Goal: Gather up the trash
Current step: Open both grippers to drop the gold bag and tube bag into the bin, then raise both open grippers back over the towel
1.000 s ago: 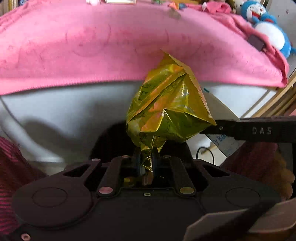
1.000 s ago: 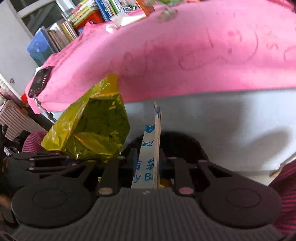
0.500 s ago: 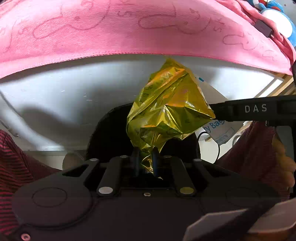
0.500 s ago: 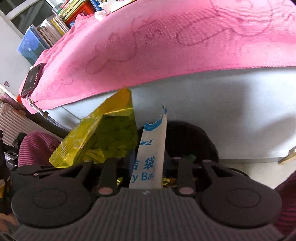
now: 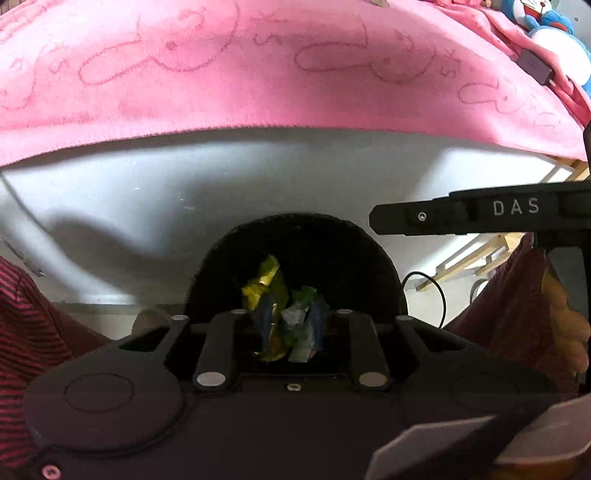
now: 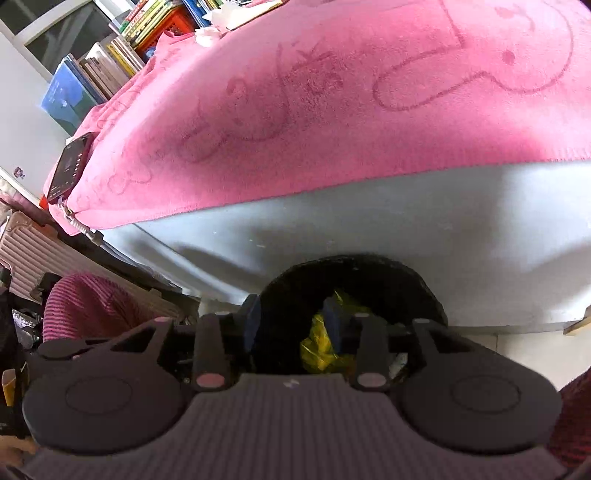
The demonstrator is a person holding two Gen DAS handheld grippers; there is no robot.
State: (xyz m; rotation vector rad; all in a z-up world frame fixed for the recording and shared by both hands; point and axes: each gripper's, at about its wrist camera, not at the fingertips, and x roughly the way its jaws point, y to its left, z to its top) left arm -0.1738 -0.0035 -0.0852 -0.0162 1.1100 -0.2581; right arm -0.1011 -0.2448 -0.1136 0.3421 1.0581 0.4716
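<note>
A pink towel (image 5: 280,70) with faint line-drawn cartoon figures drapes over the table (image 5: 207,173), whose pale front panel shows below the towel's hem, ahead of the gripper. A blue-and-white plush toy (image 5: 554,33) sits at the towel's far right corner beside a small dark device (image 5: 535,68). In the right wrist view, a row of books (image 6: 122,48) stands beyond the towel at upper left, a dark phone-like object (image 6: 70,166) lies on its left edge, and a ribbed pink suitcase (image 6: 33,247) stands lower left. A black cable (image 5: 424,295) loops on the floor.
</note>
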